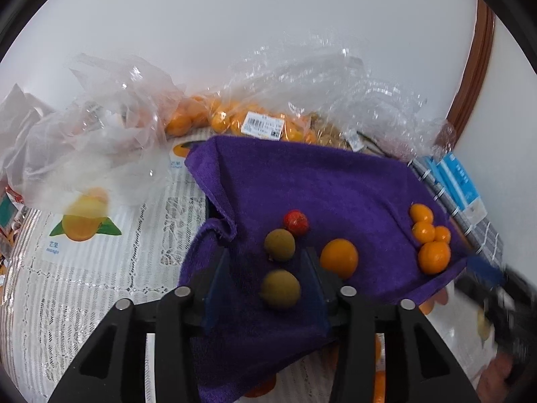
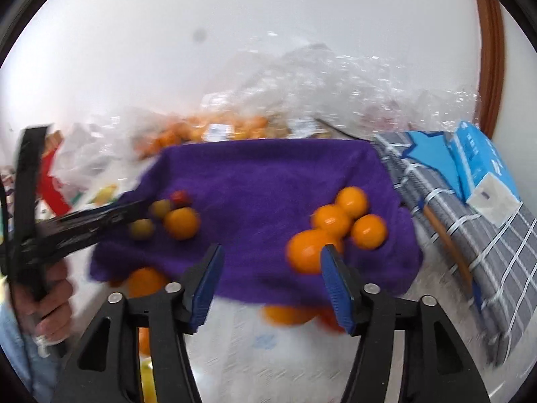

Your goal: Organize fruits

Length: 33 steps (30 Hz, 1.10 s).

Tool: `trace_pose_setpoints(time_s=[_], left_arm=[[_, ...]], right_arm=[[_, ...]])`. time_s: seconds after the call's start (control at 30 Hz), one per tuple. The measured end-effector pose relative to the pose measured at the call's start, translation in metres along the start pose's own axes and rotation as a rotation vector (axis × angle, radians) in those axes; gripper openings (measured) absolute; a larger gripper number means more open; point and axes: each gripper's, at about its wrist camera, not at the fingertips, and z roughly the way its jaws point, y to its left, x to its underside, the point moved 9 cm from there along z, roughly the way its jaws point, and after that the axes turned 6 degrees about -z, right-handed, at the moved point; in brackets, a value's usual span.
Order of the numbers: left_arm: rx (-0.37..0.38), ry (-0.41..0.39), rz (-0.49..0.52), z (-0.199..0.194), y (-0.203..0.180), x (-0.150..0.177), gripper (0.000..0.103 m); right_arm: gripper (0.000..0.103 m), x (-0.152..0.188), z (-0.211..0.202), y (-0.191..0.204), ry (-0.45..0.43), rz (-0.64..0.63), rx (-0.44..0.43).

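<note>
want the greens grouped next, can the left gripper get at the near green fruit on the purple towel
Probably yes: the near green fruit already lies between the open fingers of the left gripper, with nothing blocking it.

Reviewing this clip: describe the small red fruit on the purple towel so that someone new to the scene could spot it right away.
Find the purple towel spread in the middle of the table. Near its left side sits a loose group: two olive-green fruits, one orange and the red fruit. It lies farthest back, the smallest, and the only red, glossy one.

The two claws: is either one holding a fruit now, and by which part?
Neither. The left claw stands open around a brownish-green fruit without pressing it. The right claw is open and empty.
</note>
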Motion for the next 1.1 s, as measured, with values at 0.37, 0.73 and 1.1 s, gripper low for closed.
trace_pose_setpoints(time_s=[0.37, 0.73, 1.1], left_arm=[[0.044, -0.016, -0.082, -0.066, 0.033, 0.014, 0.043], [0.135, 0.143, 0.011, -0.037, -0.022, 0.063, 0.042], [0.071, 0.212, 0.075, -0.002, -0.064, 0.084, 0.037]], right_arm=[[0.063, 0.05, 0.011, 0.094, 0.111, -0.127, -0.147], [0.042, 0.067, -0.001, 0.064, 0.134, -0.116, -0.119], [0.042, 0.006, -0.018, -0.021, 0.001, -0.048, 0.03]])
